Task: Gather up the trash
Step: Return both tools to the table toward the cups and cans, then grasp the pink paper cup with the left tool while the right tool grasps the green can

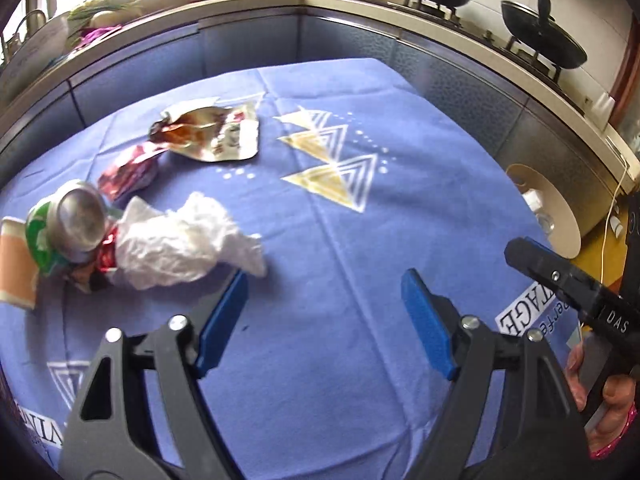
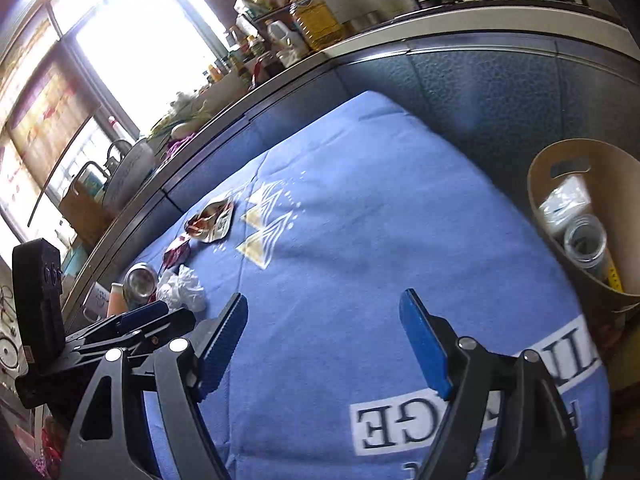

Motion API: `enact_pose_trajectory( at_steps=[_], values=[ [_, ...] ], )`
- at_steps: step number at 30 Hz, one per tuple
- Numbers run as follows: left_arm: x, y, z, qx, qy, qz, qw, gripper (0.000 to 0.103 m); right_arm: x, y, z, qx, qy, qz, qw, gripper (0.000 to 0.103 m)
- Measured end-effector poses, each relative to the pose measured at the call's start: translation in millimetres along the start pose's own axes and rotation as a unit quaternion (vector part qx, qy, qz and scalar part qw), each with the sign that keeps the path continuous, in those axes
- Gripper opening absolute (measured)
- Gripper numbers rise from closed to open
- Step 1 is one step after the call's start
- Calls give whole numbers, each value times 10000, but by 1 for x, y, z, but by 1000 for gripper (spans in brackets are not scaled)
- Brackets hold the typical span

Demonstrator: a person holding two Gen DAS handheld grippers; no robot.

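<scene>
Left gripper (image 1: 324,316) jaws wide, empty. Right gripper (image 2: 324,340) same. Can (image 1: 74,220) on side by tissue (image 1: 180,240); bump may roll it off bench (image 1: 360,240).

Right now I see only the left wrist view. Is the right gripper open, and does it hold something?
Observer: The right gripper is open and empty, above the cloth.
Operator: What lies in the bin?
Observer: The bin holds a clear jar and a plastic bag.
Operator: The orange thing beside the can is cut off for me.
Observer: It is a cup, whole in the right wrist view, next to the can.
</scene>
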State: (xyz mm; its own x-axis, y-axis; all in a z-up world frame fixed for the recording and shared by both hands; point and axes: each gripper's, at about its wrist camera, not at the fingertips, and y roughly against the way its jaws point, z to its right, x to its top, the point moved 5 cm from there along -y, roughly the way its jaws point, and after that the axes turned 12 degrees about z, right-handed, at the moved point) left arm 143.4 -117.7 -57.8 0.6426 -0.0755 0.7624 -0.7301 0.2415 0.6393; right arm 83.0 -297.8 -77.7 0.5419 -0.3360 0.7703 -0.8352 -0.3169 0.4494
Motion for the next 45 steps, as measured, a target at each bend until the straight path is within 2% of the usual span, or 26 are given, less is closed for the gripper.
enact_pose_trajectory(
  at_steps=[5, 12, 19, 25, 36, 42, 45],
  values=[
    [-16, 15, -44, 329, 258, 26, 9991, 76, -19, -17, -44, 216, 302, -323, 9988, 77],
    [-42, 31, -89, 686, 568, 43, 9960, 76, -36, -33, -82, 368, 661, -625, 9952, 77],
    [-66, 46, -123, 1130, 653, 128, 9914, 76, -50, -39, -109, 404, 896, -754, 9923, 77],
    [-81, 60, -149, 1334, 763, 241, 9878, 76, -59, -39, -126, 429, 1142, -766, 9896, 77],
    [-105, 79, -210, 1667, 1259, 263, 9776, 76, -82, -48, -154, 592, 1431, -932, 9835, 76],
    [-95, 86, -235, 1844, 1306, 410, 9733, 76, -81, -64, -175, 846, 1420, -1075, 9804, 74],
    [-74, 82, -256, 2058, 1235, 568, 9691, 85, -78, -70, -185, 956, 1346, -1080, 9803, 74]
  ],
)
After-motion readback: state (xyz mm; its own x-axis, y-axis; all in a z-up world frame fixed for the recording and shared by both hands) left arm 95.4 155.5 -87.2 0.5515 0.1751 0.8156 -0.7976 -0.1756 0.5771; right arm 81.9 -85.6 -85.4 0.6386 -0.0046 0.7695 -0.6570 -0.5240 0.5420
